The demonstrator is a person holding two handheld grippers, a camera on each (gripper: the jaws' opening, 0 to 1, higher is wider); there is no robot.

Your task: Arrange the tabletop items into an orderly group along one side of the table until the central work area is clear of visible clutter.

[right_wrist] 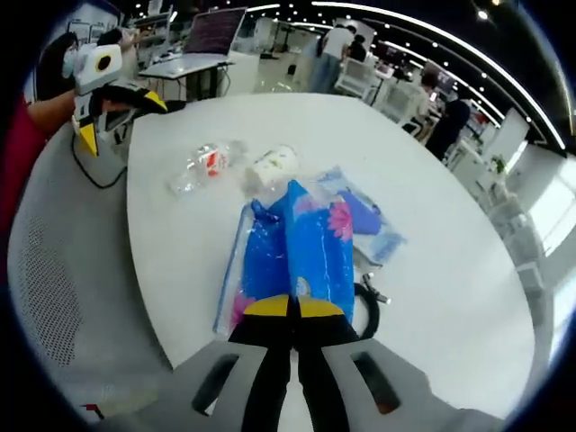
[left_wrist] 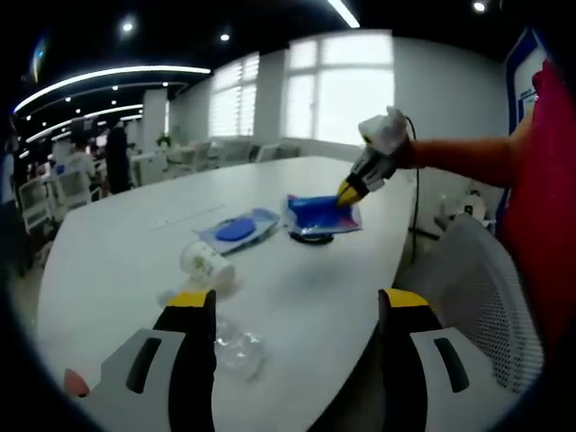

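Observation:
My right gripper [right_wrist: 292, 308] is shut on the near edge of a blue packet with pink flowers [right_wrist: 301, 243], which lies on the white table [right_wrist: 450, 270]. The left gripper view has that gripper [left_wrist: 349, 191] pinching the blue packet [left_wrist: 319, 214] near the table's right edge. My left gripper [left_wrist: 297, 301] is open above the table's near end, nothing between its jaws; it is also at the upper left [right_wrist: 117, 117] of the right gripper view. A paper cup [left_wrist: 207, 263] [right_wrist: 273, 165] lies on its side. A crumpled clear bottle [left_wrist: 236, 346] [right_wrist: 202, 166] lies near it.
A blue disc in a clear bag [left_wrist: 238, 228] [right_wrist: 371, 223] lies beside the packet. A black ring-shaped cable [left_wrist: 312, 238] [right_wrist: 364, 301] pokes out from under the packet. A grey mesh chair [left_wrist: 477, 270] [right_wrist: 54, 252] stands against the table edge. Desks and people fill the room behind.

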